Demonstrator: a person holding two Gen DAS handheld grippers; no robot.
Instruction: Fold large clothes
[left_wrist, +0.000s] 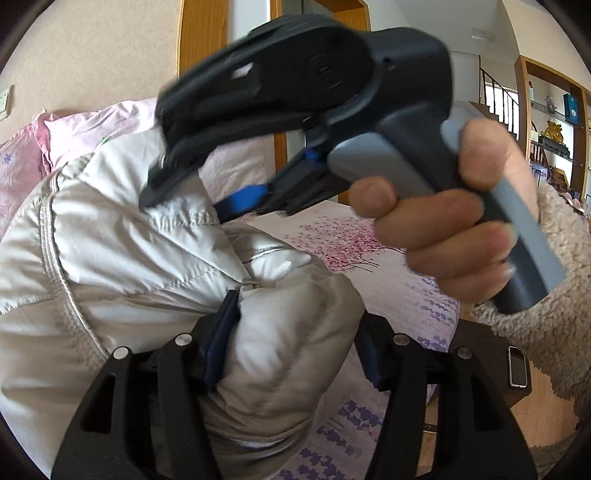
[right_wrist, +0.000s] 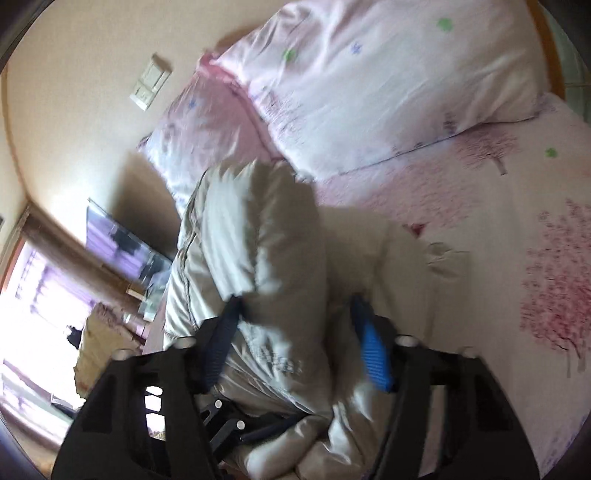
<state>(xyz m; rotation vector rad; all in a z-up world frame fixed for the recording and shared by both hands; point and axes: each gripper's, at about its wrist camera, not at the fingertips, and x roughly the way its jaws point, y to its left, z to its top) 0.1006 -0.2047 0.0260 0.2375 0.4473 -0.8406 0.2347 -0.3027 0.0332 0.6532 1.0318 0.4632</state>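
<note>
Garment: a cream quilted puffer jacket (left_wrist: 122, 258), bunched up above the bed (left_wrist: 388, 280) rather than lying flat; its bulk fills the left of the left wrist view.
Left tongs (left_wrist: 291, 343): partly spread, with a thick roll of the jacket between the blue pads (left_wrist: 221, 339); the left pad presses into the padding, the right pad's contact is hard to judge.
Right tongs (right_wrist: 295, 339): narrower, straddling a fold of jacket; blur hides whether the pads truly pinch it.
Right hand (left_wrist: 454, 236): wrapped round its handle, in a fleecy sleeve (left_wrist: 554, 314), held high and close to the jacket's upper edge.
Why held so: probably both tools gather one end so the coat can be lifted and laid out for a fold.
Edges: pillows (right_wrist: 369, 81) sit just beyond the jacket, toward the wall.
Open room: the flowered sheet to the right looks bare, the likeliest place to spread it; a phone (left_wrist: 517, 365) lies on a dark surface off the bed.
</note>
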